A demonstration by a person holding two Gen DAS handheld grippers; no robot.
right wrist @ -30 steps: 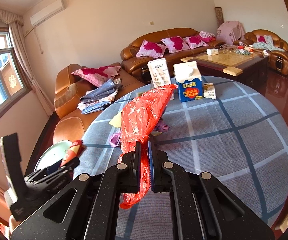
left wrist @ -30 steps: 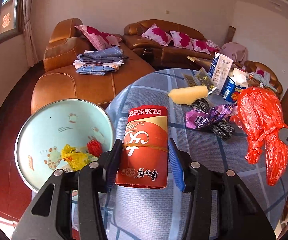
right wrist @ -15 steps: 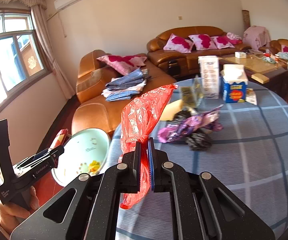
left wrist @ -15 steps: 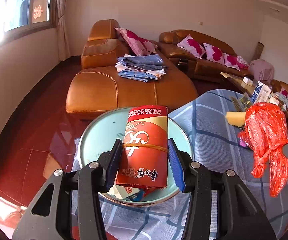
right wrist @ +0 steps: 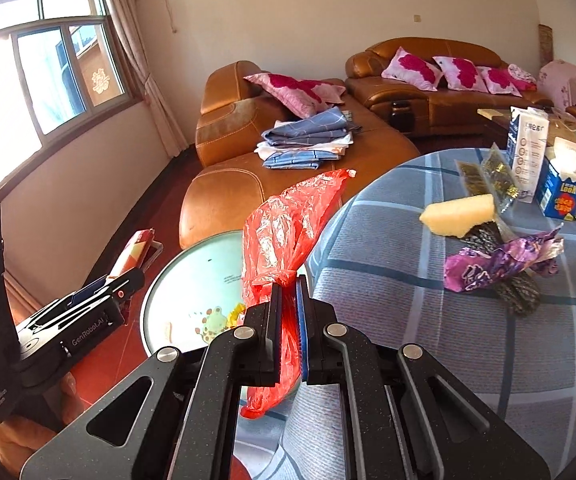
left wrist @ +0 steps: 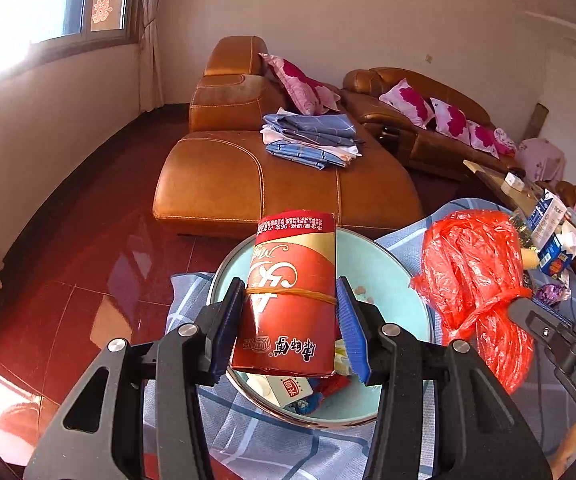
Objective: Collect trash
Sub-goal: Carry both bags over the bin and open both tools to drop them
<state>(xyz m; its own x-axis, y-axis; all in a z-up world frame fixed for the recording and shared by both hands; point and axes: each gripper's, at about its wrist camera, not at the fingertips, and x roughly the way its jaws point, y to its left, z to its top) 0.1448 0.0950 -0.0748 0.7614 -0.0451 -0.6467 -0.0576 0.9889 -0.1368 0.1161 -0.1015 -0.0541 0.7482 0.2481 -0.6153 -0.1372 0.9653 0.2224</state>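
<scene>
While my left claw (left wrist: 290, 322) clamps red packet (left wrist: 292, 292) upright, long axis pointing away, basin (left wrist: 404, 280) sits directly beneath. Right claw (right wrist: 288, 334), pinched tight on red bag (right wrist: 284, 236), hangs beside basin rim, farther.

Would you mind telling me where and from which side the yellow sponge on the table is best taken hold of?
Take the yellow sponge across its thick middle, coming down from above with the claw's fingers on its two long sides. It lies flat as a wedge, one end resting on the dark wrappers, and its top is bare. The carton behind crowds the far end, so stay near the middle.
</scene>
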